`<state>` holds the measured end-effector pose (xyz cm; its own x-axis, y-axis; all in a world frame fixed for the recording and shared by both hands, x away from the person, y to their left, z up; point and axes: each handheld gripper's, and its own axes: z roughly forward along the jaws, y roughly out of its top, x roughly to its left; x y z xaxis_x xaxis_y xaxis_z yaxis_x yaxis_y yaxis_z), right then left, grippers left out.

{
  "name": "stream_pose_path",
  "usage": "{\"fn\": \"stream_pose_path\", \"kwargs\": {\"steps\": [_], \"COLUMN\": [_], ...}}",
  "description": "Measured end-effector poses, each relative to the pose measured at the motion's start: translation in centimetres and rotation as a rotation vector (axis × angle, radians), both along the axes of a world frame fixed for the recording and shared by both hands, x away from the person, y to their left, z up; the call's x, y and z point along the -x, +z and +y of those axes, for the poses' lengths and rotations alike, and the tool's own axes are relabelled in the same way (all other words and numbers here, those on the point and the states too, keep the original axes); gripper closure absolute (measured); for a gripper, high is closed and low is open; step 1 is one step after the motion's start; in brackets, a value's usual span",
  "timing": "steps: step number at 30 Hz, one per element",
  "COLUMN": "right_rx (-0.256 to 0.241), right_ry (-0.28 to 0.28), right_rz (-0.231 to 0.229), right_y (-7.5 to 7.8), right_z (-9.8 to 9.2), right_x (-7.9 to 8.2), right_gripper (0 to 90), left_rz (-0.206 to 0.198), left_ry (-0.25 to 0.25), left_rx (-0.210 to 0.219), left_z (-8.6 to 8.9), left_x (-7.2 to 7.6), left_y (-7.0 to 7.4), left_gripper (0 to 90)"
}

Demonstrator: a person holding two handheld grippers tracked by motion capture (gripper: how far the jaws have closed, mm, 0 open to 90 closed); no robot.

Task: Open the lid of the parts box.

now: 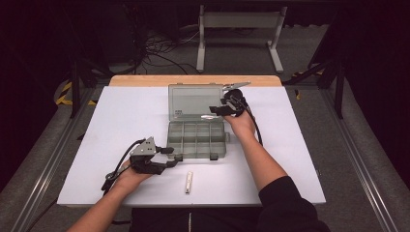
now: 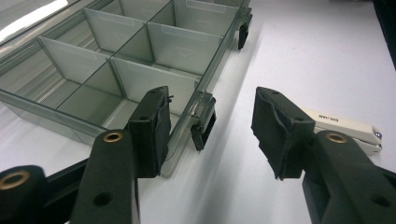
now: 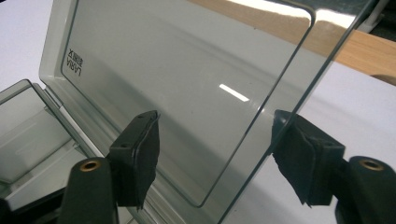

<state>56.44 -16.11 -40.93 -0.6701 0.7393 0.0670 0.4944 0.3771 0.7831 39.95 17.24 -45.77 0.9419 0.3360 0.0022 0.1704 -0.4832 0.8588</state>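
Black left gripper with grey three-cornered plate, brass-ringed holes, black cable, right gripper black, black sleeve

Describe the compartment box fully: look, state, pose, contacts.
The compartment box is smoky translucent grey plastic, its tray split by dividers into empty cells, with two dark latches on its front edge. It lies flat mid-table on the white sheet; its lid is open, raised past the far edge. The left gripper straddles the front wall by a latch, fingers apart. The right gripper straddles the lid's side edge, open.
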Motion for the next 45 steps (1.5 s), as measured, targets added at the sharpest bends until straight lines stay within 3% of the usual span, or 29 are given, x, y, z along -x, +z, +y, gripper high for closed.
{"fn": "stream_pose_path", "kwargs": {"steps": [24,34,45], "right_rx": [0.009,0.008,0.005], "right_ry": [-0.013,-0.021,-0.019], "right_rz": [0.083,0.145,0.171], "right_y": [-1.4,-2.0,-2.5], "right_z": [0.4,0.1,-0.1], "right_x": [-0.4,-0.7,-0.7], "right_gripper": [21.3,19.2,18.2], "left_rz": [0.0,0.001,0.007], "left_ry": [-0.002,-0.003,-0.004], "left_rx": [-0.001,-0.001,0.001], "left_z": [0.0,0.0,-0.1], "left_x": [0.0,0.1,0.1], "left_y": [0.0,0.0,0.0], "left_gripper": [46.2,45.4,45.0]}}
